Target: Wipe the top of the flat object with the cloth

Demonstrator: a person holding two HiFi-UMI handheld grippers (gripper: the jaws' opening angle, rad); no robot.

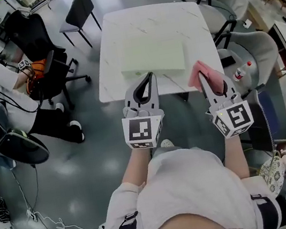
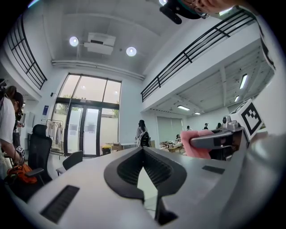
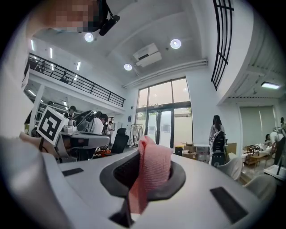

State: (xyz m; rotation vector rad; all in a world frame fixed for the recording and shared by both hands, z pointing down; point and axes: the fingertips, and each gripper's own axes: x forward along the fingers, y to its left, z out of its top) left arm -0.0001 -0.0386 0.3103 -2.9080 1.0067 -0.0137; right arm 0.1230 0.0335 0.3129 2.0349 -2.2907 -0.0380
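A pale green flat slab [image 1: 152,56] lies on the white marble table [image 1: 118,28], close to its near edge. My left gripper [image 1: 150,76] hovers just short of that edge, its tips over the slab's front side. In the left gripper view its jaws [image 2: 143,150] meet at the tip, shut with nothing between them. My right gripper [image 1: 202,75] is to the right of the slab, shut on a pink cloth [image 1: 207,77]. The cloth [image 3: 149,170] sticks up from between its jaws in the right gripper view. From the left gripper view the cloth [image 2: 196,144] shows at the right.
A black chair [image 1: 78,10] stands at the table's far left corner. An office chair [image 1: 39,47] and a seated person [image 1: 2,86] are at the left. Grey armchairs [image 1: 254,49] stand at the right, with a red-capped bottle [image 1: 240,72] beside them. Cables lie on the floor.
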